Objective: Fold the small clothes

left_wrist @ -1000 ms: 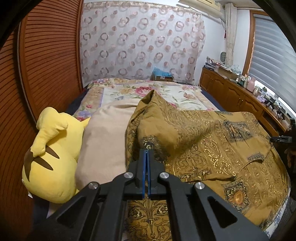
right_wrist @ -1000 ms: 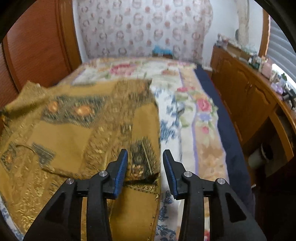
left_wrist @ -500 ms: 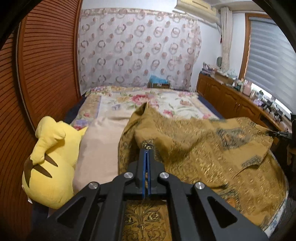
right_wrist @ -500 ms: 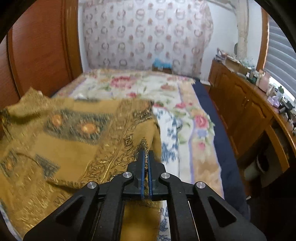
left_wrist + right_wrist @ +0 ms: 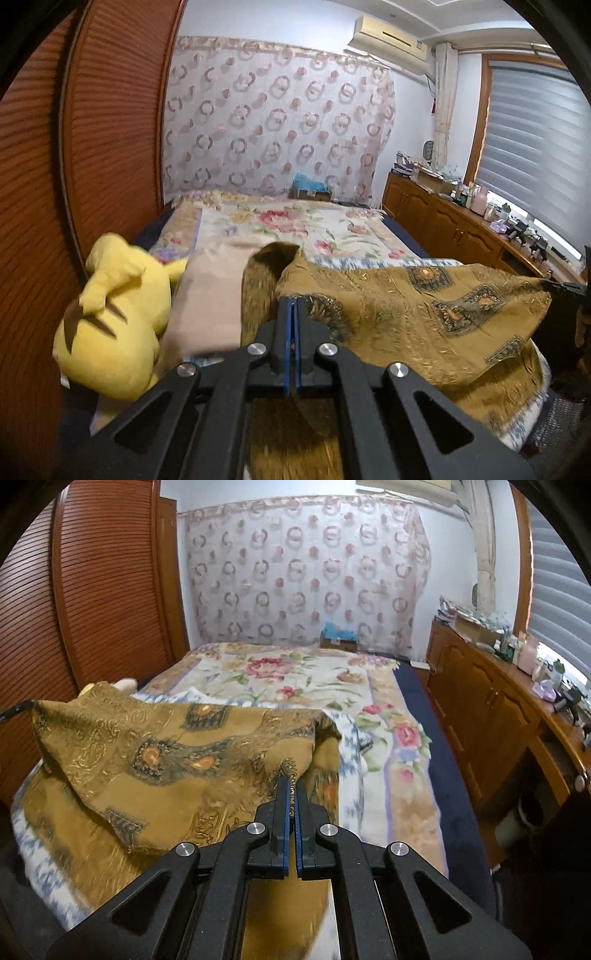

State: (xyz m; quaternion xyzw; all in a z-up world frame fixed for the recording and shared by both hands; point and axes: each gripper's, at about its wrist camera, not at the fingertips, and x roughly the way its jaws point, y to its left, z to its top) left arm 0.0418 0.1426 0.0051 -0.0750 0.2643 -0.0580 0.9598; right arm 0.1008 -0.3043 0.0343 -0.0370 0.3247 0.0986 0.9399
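Left tongs (image 5: 291, 306) clamped shut on one edge of the mustard patterned garment (image 5: 424, 317), blue pads pressed together with cloth pinched between them. Right tongs (image 5: 291, 786) likewise clamped on the garment (image 5: 177, 753), a sliver of fringed hem visible between the pads. Garment lifted at both gripped points, stretched between them and sagging in the middle, lower part trailing onto the near end of the bed (image 5: 295, 679). Gold scrollwork and dark medallions across the fabric. Beneath it, a blue-and-white printed sheet (image 5: 351, 746) over the floral bedspread. Yellow plush toy (image 5: 114, 321) at the near left of the bed, against the slatted wooden wardrobe (image 5: 74, 166), touching a beige folded cloth (image 5: 214, 291) just beside the garment. At the far end, a curtain with ring pattern (image 5: 273, 122). Along the right, a wooden cabinet (image 5: 491, 709) cluttered on top, blinds (image 5: 535, 140) above. Air conditioner (image 5: 391, 40) high on the far wall.
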